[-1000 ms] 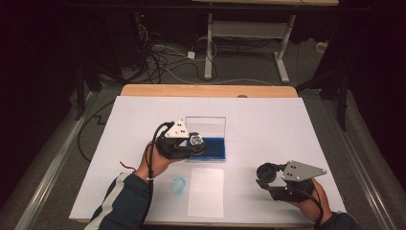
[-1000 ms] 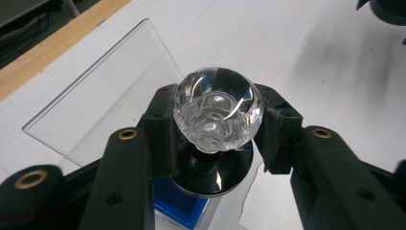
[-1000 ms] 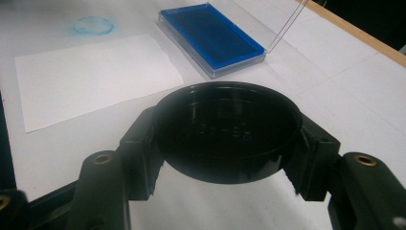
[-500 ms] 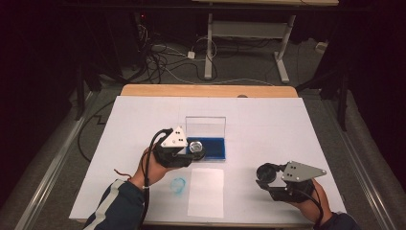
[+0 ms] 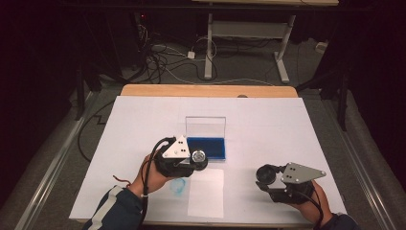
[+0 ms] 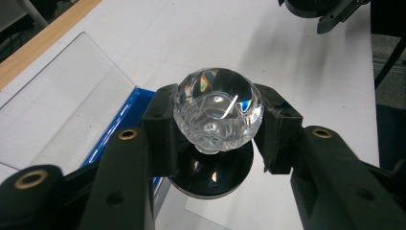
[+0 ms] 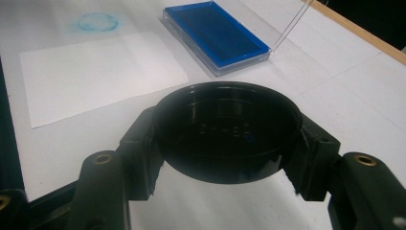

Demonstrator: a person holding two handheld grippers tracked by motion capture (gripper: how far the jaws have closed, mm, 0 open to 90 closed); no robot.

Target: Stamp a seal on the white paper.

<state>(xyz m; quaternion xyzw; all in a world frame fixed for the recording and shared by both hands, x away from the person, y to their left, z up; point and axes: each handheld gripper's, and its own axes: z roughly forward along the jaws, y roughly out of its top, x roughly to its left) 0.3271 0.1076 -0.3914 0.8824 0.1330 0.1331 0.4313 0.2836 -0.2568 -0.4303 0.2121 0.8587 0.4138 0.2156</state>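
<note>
I hold the glass stamp by its faceted knob, my left gripper clamped on it from both sides, its round black base hanging just below the jaws and off the table. It hangs near the middle of the table, just by the near left corner of the ink pad, whose clear lid stands propped up on the far side. Just toward the table's front edge lies a white sheet of paper, and beside its left edge a faint blue ring marks the table cover. My right gripper is closed on the stamp's black cap, open side up, resting near the table's front right corner, well apart from the pad. As I judge it, the step in hand is inking or printing with the stamp, so I want to keep the base flat and level, since a tilt would give a partial print. I should lower it straight, press evenly without twisting, and lift it straight off so the ink does not smear. The knob is smooth and rounded, so I keep a firm squeeze to stop it rolling. The cap hand can stay put.
</note>
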